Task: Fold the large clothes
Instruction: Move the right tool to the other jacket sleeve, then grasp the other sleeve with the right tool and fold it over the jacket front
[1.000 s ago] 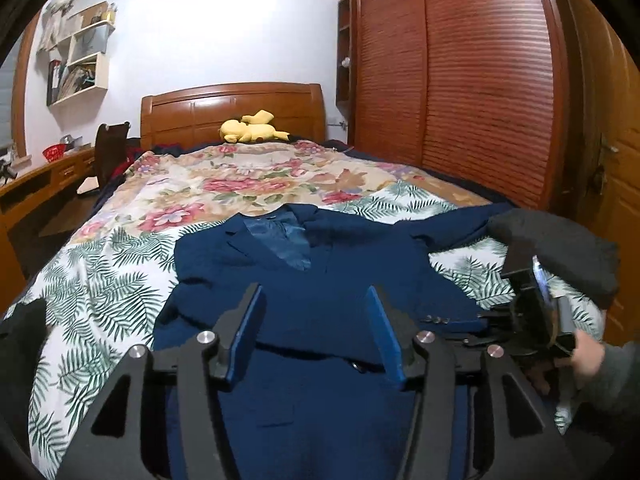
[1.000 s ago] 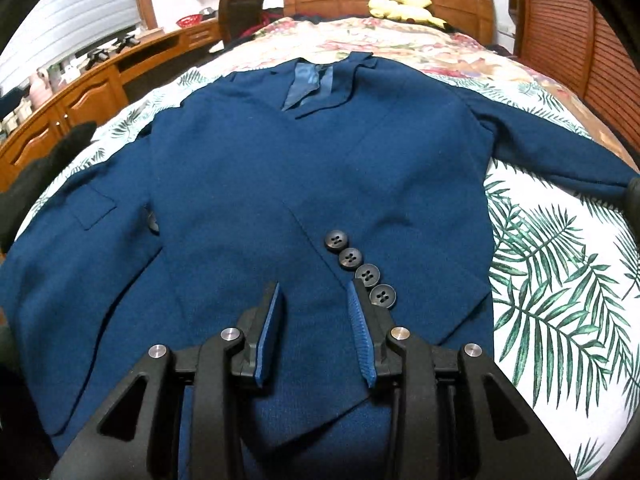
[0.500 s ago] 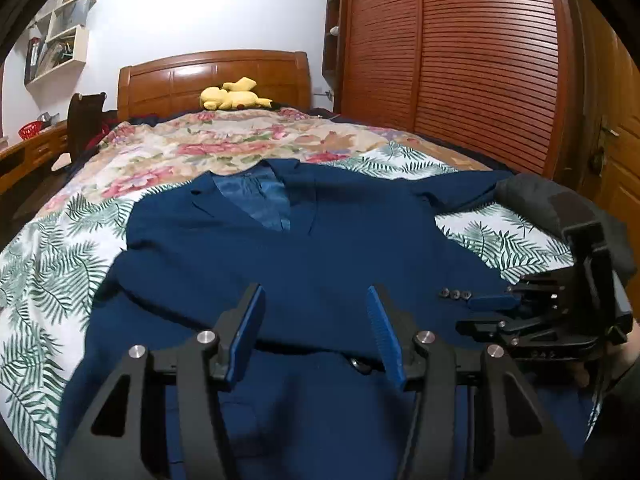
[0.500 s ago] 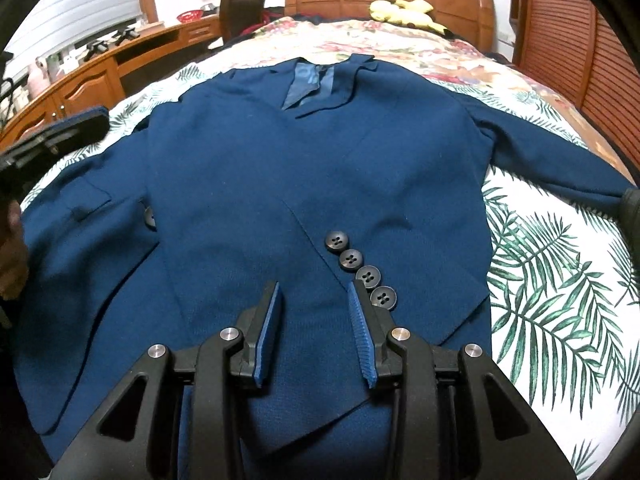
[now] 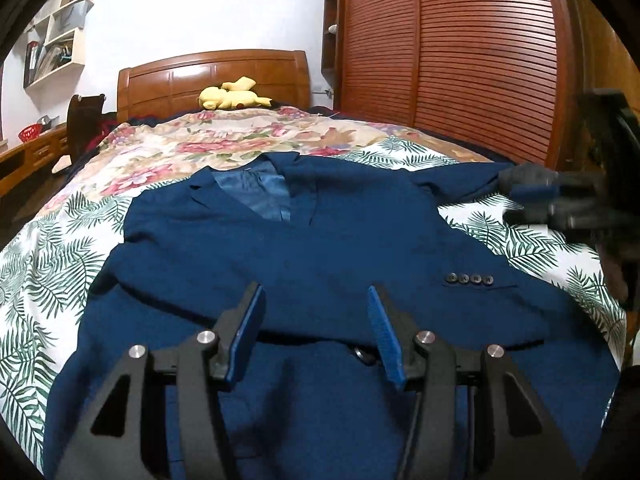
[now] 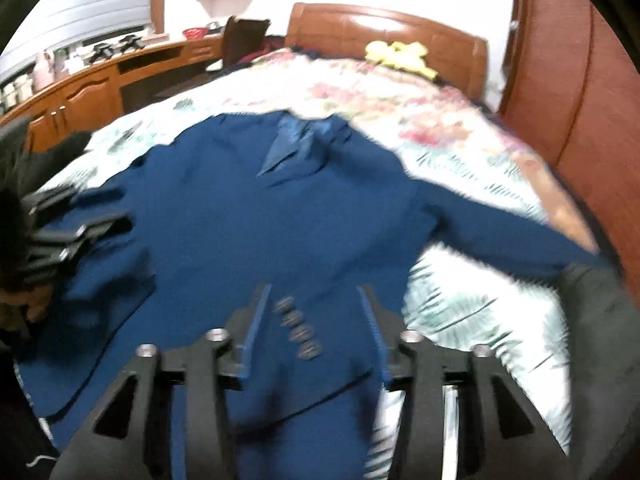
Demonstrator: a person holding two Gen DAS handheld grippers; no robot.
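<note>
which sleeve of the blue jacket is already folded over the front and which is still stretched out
The sleeve with four cuff buttons lies folded across the blue jacket. The other sleeve stretches out sideways toward the wardrobe side.

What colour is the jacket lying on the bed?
Dark navy blue jacket, with lighter blue lining; clearest in the left wrist view.

Right wrist view smeared, jacket hem cut off below

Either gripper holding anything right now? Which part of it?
Nothing held. The left gripper and right gripper both have jaws open, with the blue jacket lying flat on the bed beyond their fingers.
</note>
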